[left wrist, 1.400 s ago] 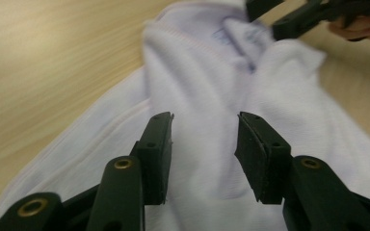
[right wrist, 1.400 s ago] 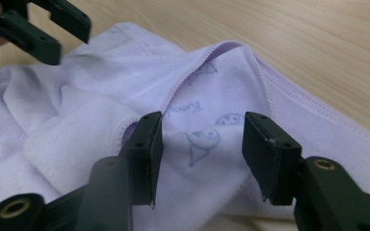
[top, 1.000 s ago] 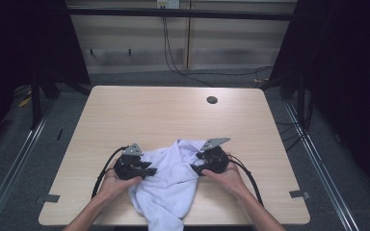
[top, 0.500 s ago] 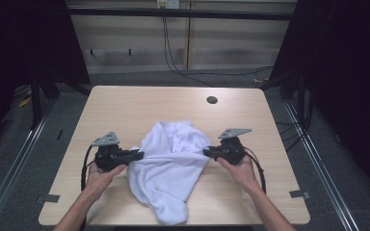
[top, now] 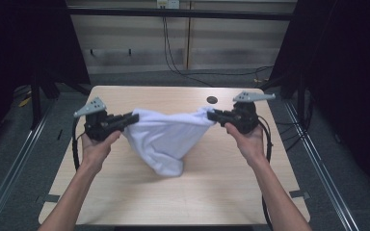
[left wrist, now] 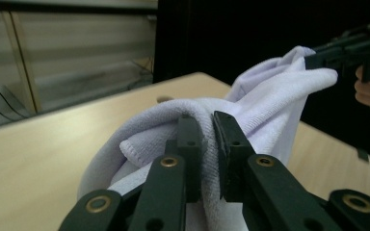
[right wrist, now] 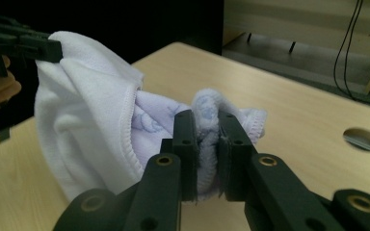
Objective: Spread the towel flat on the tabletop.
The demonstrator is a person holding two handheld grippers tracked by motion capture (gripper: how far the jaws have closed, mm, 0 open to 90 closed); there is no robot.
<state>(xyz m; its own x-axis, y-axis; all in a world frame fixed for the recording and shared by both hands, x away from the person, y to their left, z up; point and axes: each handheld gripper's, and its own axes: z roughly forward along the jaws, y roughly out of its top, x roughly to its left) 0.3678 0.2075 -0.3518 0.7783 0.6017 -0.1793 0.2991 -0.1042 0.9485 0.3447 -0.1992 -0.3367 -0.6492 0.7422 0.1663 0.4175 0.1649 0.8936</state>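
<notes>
While both pairs of jaws are clamped on opposite edges of the white terry-cloth towel point(top: 166, 139), it hangs slack between them above the pale wooden worktop point(top: 183, 192), lifted but not yet spread or folded. Held level, the left gripper point(top: 134, 117) and right gripper point(top: 211, 115) point inward at each other, forearms reaching forward.

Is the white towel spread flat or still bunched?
Bunched. The white towel hangs between the left gripper and right gripper, each clamped on an end; its middle sags in folds above the table.
</notes>
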